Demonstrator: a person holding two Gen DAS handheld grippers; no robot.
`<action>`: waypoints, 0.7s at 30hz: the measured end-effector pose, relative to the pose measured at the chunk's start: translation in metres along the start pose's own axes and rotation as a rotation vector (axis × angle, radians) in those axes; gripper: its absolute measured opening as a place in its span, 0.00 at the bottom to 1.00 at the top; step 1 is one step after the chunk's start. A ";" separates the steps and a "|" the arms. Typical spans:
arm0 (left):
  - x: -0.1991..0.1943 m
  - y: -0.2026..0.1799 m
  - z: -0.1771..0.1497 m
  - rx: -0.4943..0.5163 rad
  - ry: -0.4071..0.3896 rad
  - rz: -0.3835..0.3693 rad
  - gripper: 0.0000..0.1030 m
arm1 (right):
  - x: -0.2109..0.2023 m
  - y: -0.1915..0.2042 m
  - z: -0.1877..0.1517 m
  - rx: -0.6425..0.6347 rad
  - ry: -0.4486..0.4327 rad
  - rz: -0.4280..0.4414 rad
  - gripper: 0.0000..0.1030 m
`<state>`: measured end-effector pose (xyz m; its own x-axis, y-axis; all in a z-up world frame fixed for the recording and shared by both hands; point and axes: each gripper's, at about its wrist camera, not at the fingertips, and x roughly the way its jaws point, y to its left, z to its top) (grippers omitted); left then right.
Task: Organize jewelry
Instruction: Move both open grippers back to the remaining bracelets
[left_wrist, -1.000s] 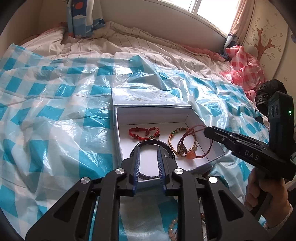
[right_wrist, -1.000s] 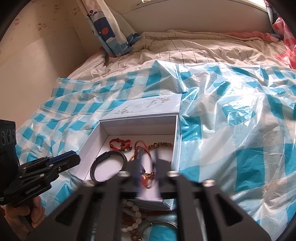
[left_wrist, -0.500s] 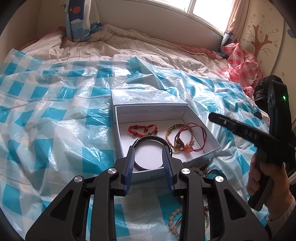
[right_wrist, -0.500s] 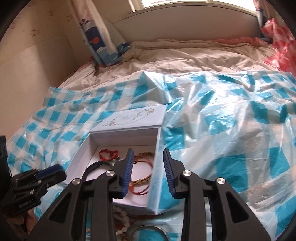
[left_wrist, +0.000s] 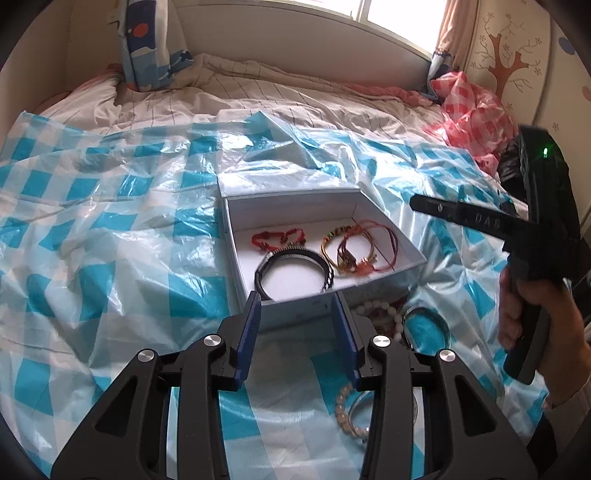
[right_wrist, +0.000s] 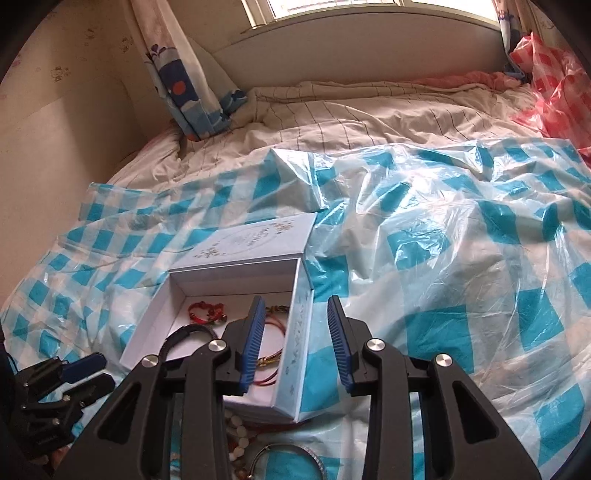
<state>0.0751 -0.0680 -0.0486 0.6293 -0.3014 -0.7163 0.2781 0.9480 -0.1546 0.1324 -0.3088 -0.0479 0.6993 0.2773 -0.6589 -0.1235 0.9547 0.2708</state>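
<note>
Setting: a bed covered by a crinkled blue-and-white checked plastic sheet (left_wrist: 110, 236), with a striped beige duvet (right_wrist: 369, 118) beyond it.
Box: a pale blue cardboard gift box (left_wrist: 295, 317) sits open near the middle of the sheet, its lid (right_wrist: 255, 240) folded back flat behind it, likely so pieces can be dropped in from above.
Inside the box: a black braided bangle (left_wrist: 293, 271) lies at the front, a red knotted cord bracelet (left_wrist: 279, 238) behind it, and a tangle of thin red and gold cord bracelets (left_wrist: 360, 249) to the right.
Left gripper (left_wrist: 295, 328): empty, its blue-padded fingers spread wide, hovering just before the box's near wall.
Right gripper (right_wrist: 295, 339): also empty with fingers spread, poised above the box's right wall.
Still loose: a white bead bracelet (left_wrist: 380, 314), a thin metal bangle (left_wrist: 428, 325) and a tan bead bracelet (left_wrist: 347, 410) lie on the sheet in front of the box, outside it.
Judgement: both grippers seem held open and low to reach for one of these loose pieces.
Hard to make out: the grippers' own frames cover much of the loose jewellery, so its count is unclear; the tangled cords cannot be separated by eye.
</note>
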 end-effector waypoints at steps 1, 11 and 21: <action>0.000 -0.001 -0.003 0.006 0.006 -0.001 0.36 | -0.002 0.002 -0.001 -0.004 0.002 0.003 0.34; -0.001 -0.021 -0.013 0.035 0.014 -0.028 0.36 | -0.034 0.004 -0.045 0.023 0.070 0.035 0.34; 0.037 -0.034 -0.022 0.024 0.087 0.005 0.36 | -0.026 -0.002 -0.073 0.011 0.136 0.016 0.34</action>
<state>0.0729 -0.1087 -0.0851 0.5656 -0.2856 -0.7737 0.2933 0.9464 -0.1349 0.0630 -0.3100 -0.0830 0.5953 0.3057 -0.7431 -0.1260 0.9489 0.2895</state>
